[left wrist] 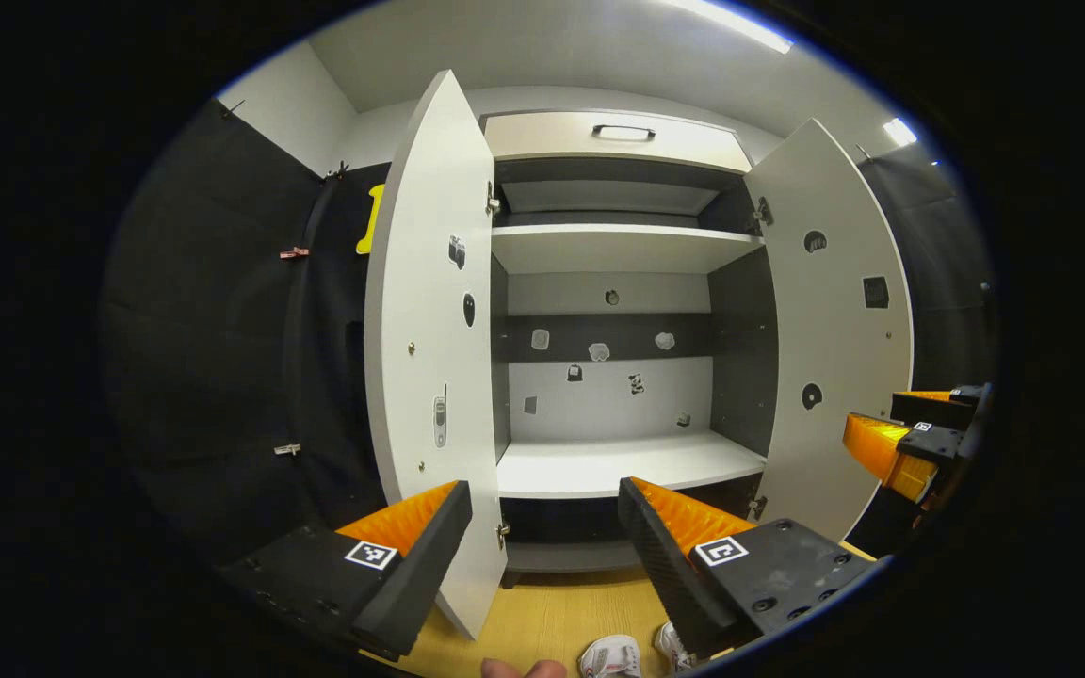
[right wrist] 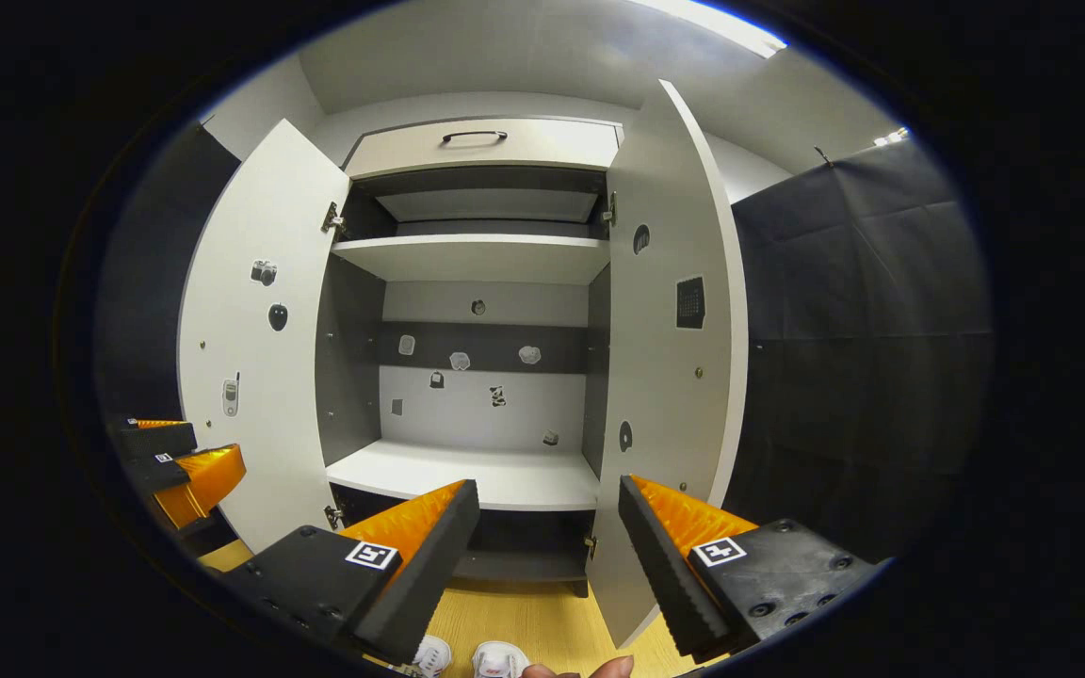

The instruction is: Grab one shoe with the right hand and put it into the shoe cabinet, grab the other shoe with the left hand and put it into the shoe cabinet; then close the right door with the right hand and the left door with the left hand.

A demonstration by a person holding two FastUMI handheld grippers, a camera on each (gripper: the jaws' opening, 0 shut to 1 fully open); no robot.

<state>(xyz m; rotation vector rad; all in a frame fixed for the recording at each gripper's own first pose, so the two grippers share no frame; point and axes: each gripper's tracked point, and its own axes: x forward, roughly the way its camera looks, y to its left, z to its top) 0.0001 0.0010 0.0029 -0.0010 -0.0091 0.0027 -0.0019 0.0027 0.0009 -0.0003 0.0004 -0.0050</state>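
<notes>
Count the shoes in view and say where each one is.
2. Both sit on the wooden floor in front of the open cabinet: left shoe and right shoe, side by side, partly cut off at the view's bottom edge.

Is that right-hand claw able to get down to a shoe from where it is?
Probably yes. The right gripper is open and holds nothing, and the shoes lie on the wooden floor just below it, before the open cabinet, with nothing between.
</notes>
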